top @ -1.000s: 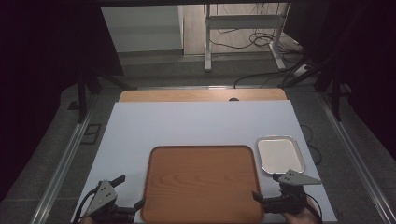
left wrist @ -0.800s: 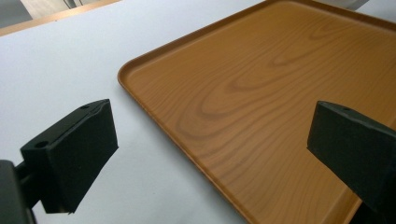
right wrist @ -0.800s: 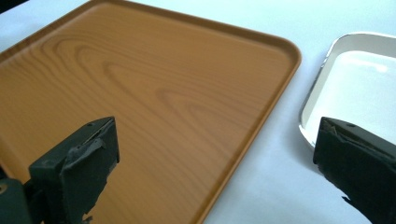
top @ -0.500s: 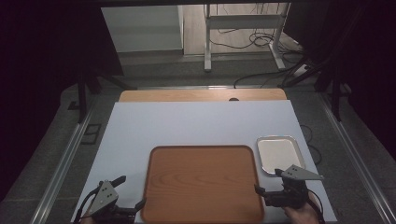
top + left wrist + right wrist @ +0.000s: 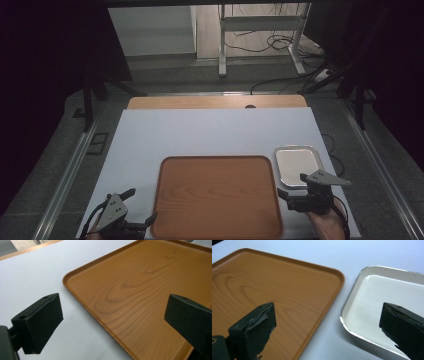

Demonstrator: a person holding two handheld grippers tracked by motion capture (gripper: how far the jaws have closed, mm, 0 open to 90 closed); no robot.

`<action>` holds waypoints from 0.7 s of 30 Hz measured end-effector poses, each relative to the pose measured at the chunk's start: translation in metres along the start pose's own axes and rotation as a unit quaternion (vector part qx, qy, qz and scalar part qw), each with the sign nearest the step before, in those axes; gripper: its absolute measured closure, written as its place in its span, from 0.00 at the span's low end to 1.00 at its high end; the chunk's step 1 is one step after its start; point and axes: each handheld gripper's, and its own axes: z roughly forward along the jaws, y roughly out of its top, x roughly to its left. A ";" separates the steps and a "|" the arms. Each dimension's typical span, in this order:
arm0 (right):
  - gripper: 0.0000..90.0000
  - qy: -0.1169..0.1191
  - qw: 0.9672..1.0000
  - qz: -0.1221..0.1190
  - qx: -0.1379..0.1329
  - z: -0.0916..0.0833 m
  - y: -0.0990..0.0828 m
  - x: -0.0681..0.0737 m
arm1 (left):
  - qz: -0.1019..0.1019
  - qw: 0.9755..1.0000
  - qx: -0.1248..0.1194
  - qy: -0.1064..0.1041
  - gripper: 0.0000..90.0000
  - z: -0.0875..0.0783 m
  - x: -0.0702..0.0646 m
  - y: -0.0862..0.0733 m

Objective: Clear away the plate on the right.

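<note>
High view, rounded woodgrain tray, probably metal dish

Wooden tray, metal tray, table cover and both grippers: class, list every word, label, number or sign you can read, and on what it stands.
None: the wooden tray, the metal tray, the white table cover, the left gripper and the right gripper bear no readable text.

Orange-brown wood-grain tray; silvery-rimmed white small tray; pale white counter; black tongs.
</note>
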 end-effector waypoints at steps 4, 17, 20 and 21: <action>0.01 -0.011 1.000 0.006 0.003 0.001 0.001 -0.008 | 0.002 1.000 0.001 0.000 0.02 0.000 -0.001 0.000; 0.03 -0.032 0.999 0.031 0.002 0.007 0.006 -0.036 | 0.007 1.000 0.003 0.000 0.02 0.001 -0.001 0.000; 0.03 -0.046 0.998 0.037 0.004 0.009 0.009 -0.042 | 0.008 1.000 0.003 0.000 0.02 0.001 -0.002 0.000; 0.02 -0.049 0.998 0.038 0.005 0.009 0.009 -0.043 | 0.008 1.000 0.003 0.000 0.02 0.001 -0.002 0.000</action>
